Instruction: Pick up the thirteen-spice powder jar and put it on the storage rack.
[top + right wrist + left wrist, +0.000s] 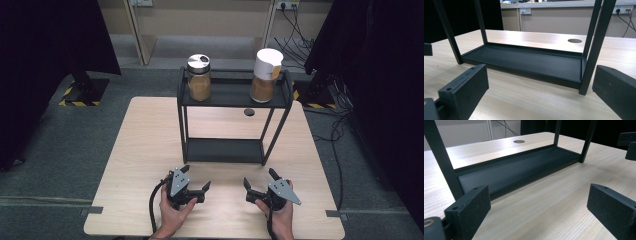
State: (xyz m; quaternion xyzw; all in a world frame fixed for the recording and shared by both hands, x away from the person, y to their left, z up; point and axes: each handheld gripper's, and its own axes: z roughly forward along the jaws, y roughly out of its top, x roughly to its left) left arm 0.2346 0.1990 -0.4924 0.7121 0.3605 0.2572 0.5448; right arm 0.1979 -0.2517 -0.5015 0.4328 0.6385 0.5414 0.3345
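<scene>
Two hand-held grippers rest low over the near edge of the counter [140,150], each held in one of the person's hands. The left hand-held gripper [196,181] has its jaws spread wide with nothing between them, and the right hand-held gripper [259,181] is spread just as wide and also holds nothing; their open ends lean toward each other, well apart. Just beyond them stands a black two-level rack [232,150], its legs on the wood. Its bottom shelf [506,173] lies bare and close in front of both pairs of jaws, seen again in the right gripper view [529,62]. On the top shelf [230,95], farther back, a glass jar with a silver lid [199,77] stands upright at the left end, and a jar with a white lid [266,75] stands upright at the right end, both holding brown powder. A round hole [249,112] sits in the counter behind the rack.
</scene>
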